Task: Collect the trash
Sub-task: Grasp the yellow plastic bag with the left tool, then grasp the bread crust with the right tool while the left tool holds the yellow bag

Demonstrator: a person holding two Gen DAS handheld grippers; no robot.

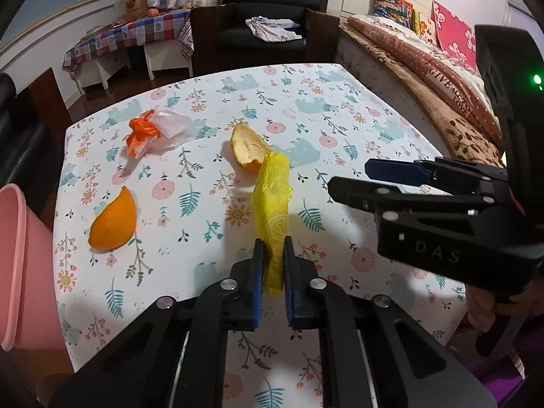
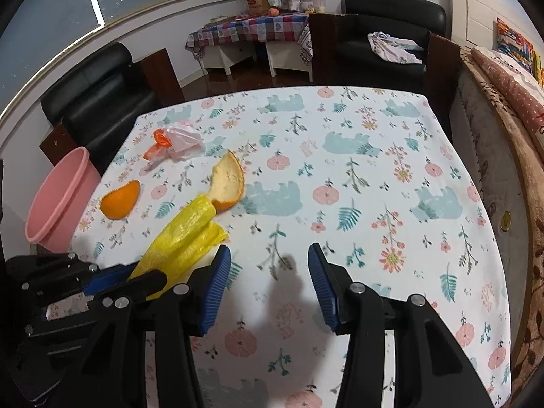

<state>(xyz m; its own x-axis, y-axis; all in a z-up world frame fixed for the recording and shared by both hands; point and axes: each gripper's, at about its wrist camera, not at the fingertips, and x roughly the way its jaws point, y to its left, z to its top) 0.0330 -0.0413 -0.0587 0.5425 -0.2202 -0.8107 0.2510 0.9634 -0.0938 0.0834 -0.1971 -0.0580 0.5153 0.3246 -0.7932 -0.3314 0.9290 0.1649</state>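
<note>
My left gripper (image 1: pixel 273 248) is shut on a yellow plastic bag (image 1: pixel 272 200), held above the floral table (image 1: pixel 340 119); the bag also shows in the right wrist view (image 2: pixel 187 234). An orange peel (image 1: pixel 114 222) lies at the left, a curled peel (image 1: pixel 246 148) lies just beyond the bag, and an orange-and-clear plastic bag (image 1: pixel 156 132) lies farther back. My right gripper (image 2: pixel 268 255) is open and empty over the table, to the right of the left gripper (image 2: pixel 129 277); it also shows in the left wrist view (image 1: pixel 353 176).
A pink bin (image 1: pixel 17 265) stands off the table's left edge, also in the right wrist view (image 2: pixel 61 197). A bed (image 1: pixel 442 95) runs along the right side. Black armchairs (image 1: pixel 268 17) stand beyond the table.
</note>
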